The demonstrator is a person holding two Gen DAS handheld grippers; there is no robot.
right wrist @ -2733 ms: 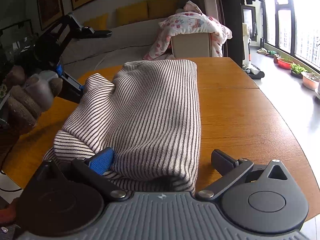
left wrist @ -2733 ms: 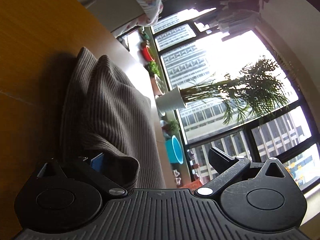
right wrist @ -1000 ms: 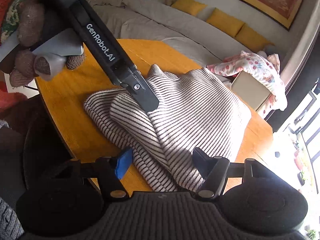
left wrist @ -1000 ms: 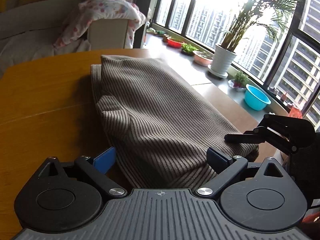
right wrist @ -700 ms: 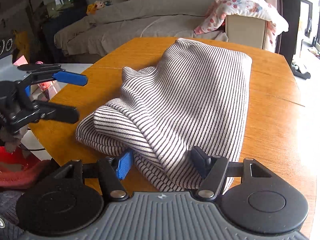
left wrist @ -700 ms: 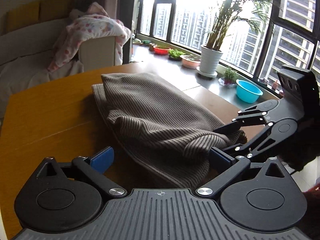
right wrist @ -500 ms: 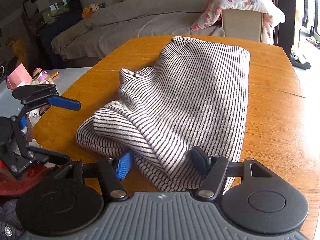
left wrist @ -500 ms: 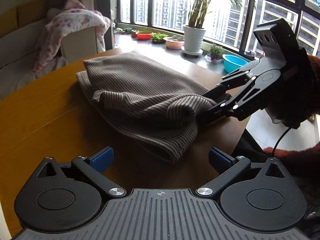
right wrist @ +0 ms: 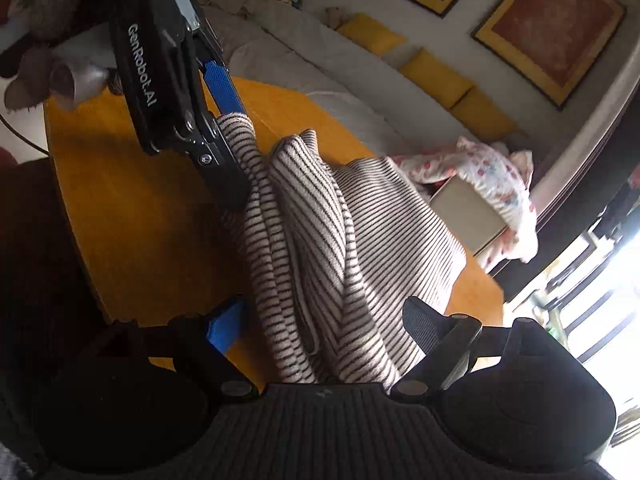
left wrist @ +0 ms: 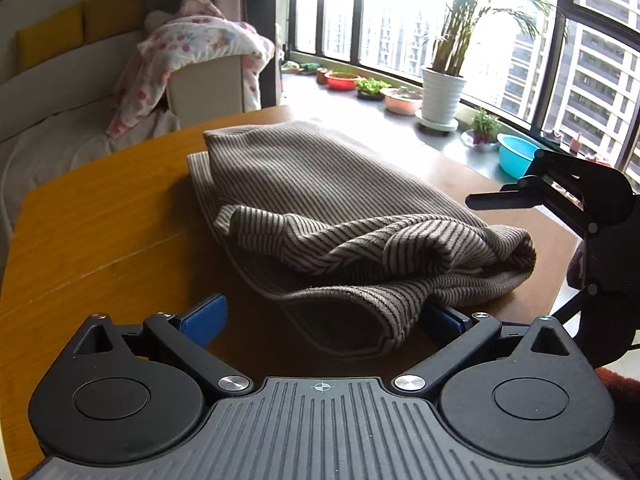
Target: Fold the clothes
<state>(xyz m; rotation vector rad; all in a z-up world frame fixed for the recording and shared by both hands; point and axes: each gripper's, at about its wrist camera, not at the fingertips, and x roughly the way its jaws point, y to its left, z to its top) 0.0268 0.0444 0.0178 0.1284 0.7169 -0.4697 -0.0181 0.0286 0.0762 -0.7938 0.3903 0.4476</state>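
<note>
Now our striped sweater (left wrist: 320, 200) lies bunched on the tabletop (left wrist: 100, 220), near its edge. We keep the left gripper (left wrist: 320, 316) with fingers spread around the near hem, and the right gripper (right wrist: 320, 328) likewise spread, straddling the fabric, likely ready to pinch a fold.

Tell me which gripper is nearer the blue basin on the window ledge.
Right. The right gripper hangs over the window-side end of the striped garment, just before the blue basin. The left gripper straddles the garment's opposite end, farther back.
</note>
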